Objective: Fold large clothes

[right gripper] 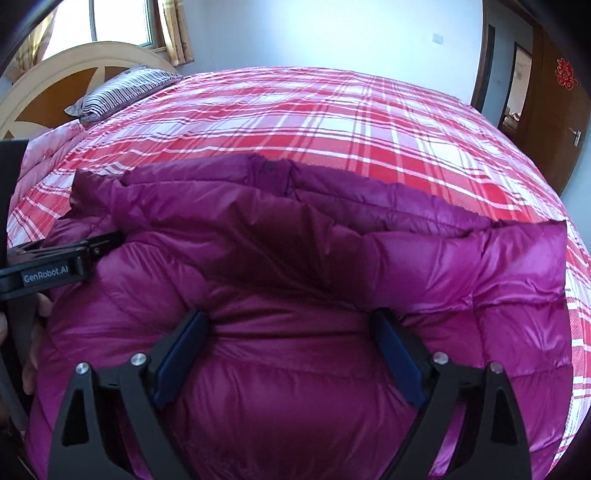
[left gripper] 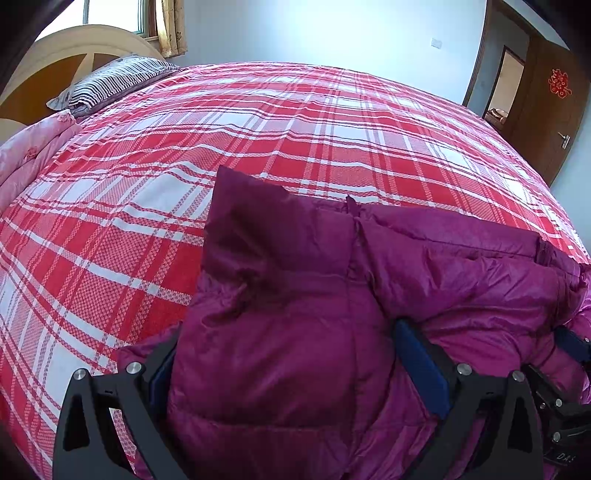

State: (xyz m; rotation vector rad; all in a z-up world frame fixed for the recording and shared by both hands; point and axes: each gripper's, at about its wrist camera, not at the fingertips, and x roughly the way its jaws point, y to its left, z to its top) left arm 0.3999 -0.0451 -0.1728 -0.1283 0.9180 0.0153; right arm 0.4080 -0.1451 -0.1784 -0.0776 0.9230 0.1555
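purple puffy jacket [right gripper: 295,280] is laid on near edge of plaid bed sheet [left gripper: 258,129], bunched so it can be folded. left gripper [left gripper: 295,354] is set wide around thick jacket fold; squeeze cannot be told. right gripper [right gripper: 291,343] is spread wide, jacket bulge between pads, likely let go. "genrobot.ai" is read on left gripper's side. red paper sign on door [right gripper: 554,110], past sheet, is too small to read.

Bed covered by a red-and-white plaid sheet [left gripper: 258,122]. At its head: striped pillow [left gripper: 114,83] against a curved wooden headboard [left gripper: 55,55], pink quilt [left gripper: 33,147] beside it. Curtained window [right gripper: 122,22] behind; brown door [left gripper: 550,110] bearing a red paper ornament [left gripper: 559,83].
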